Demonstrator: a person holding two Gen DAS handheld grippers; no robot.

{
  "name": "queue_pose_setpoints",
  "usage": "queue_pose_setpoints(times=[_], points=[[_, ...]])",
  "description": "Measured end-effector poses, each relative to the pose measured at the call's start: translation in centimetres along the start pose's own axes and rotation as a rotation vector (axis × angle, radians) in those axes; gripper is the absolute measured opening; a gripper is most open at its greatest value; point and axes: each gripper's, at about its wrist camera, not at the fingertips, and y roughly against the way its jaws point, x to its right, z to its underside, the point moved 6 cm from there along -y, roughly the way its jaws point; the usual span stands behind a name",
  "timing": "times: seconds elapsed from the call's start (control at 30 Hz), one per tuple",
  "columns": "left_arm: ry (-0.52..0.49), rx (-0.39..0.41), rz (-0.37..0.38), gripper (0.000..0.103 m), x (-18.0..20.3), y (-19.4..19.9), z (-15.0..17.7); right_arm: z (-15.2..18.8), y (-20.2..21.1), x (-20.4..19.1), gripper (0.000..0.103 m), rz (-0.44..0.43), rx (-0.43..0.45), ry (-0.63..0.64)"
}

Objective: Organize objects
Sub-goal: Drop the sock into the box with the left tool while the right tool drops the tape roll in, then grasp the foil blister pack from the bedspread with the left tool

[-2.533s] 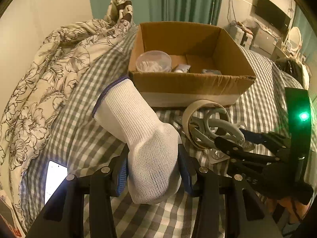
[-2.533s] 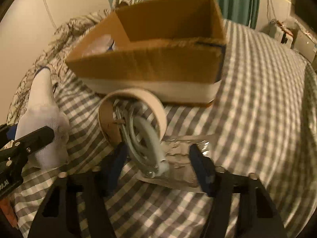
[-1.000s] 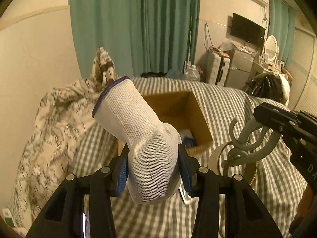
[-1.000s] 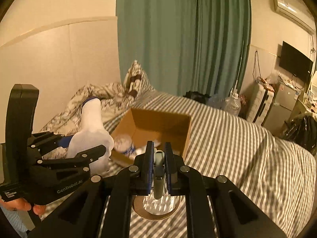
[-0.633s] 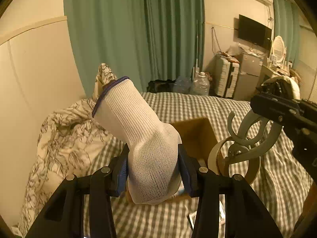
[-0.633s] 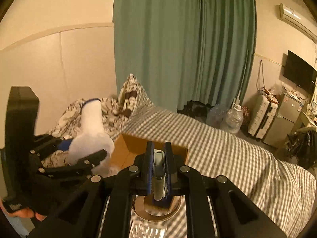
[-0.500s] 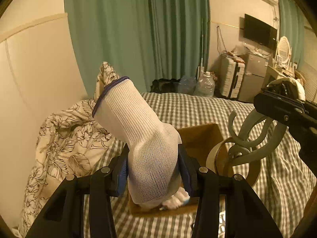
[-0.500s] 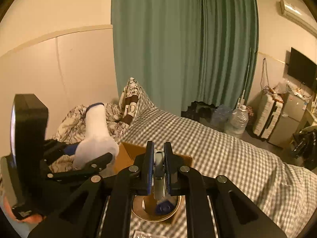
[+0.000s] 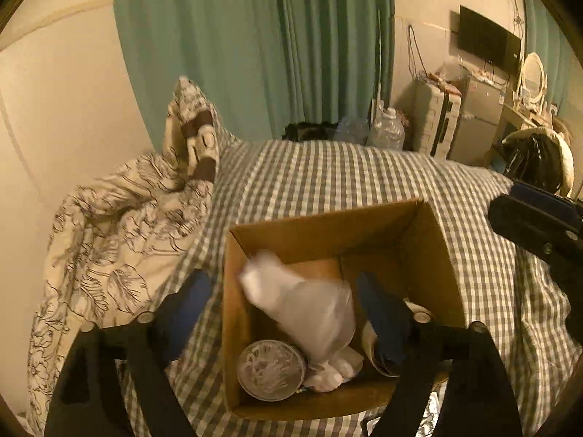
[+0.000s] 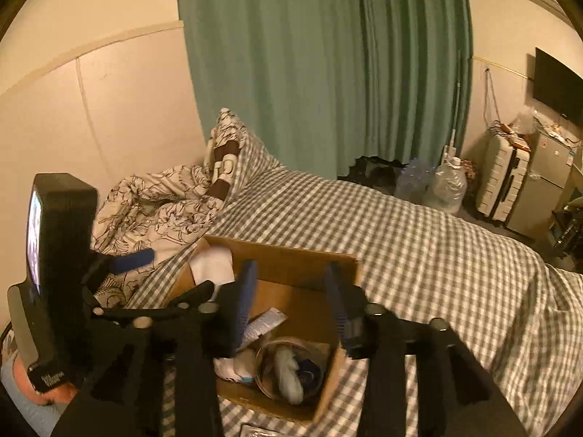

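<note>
An open cardboard box (image 9: 430,262) sits on the checked bed. My left gripper (image 9: 284,306) is open above it, and the white sock (image 9: 309,302) is blurred in mid-fall between its pads into the box. My right gripper (image 10: 288,302) is open and empty above the box (image 10: 313,258). In the right wrist view the box holds a tape roll (image 10: 269,382) with the grey hook (image 10: 288,375) inside it, a tube (image 10: 262,324) and the sock (image 10: 215,266) at the far left corner. A clear lidded tub (image 9: 269,369) lies in the box's near left corner.
A floral duvet (image 9: 109,240) is heaped left of the box against the wall. A foil packet (image 9: 433,415) lies on the checked sheet (image 9: 328,178) just in front of the box. A suitcase (image 10: 499,178) and water bottles (image 10: 444,182) stand beyond the bed by the green curtain.
Both grippers have opened over the box. The left one let go of the white sock, which is dropping in. The right one let go of the grey hook and tape roll, now in the box.
</note>
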Motion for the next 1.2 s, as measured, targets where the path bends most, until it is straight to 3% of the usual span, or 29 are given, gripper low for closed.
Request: queue_pose_setpoints(times=[0.17,0.23,0.53,0.77,0.9,1.2], points=[[0.02,0.032,0.025,0.091,-0.4,3.4,-0.4,-0.3,4.0,1.6,0.05,0.09,-0.007,0.01],[0.032,0.055,0.035,0.096,-0.6,5.3,-0.5,-0.2,6.2,1.5,0.061,0.12,0.004,0.022],[0.045,0.132,0.067,0.103,-1.1,13.5,2.1,0.8,14.8,1.5,0.091,0.22,0.022,0.014],[0.064,0.156,0.092,0.103,-0.3,18.0,4.2,2.5,20.5,0.3,0.095,0.272,0.058,0.026],[0.05,0.162,0.097,0.103,0.9,19.3,5.9,4.8,21.3,0.4,0.095,0.288,0.043,0.027],[0.083,0.059,0.104,0.103,3.1,15.4,11.4,12.3,18.4,2.2,0.095,0.283,-0.048,-0.01]])
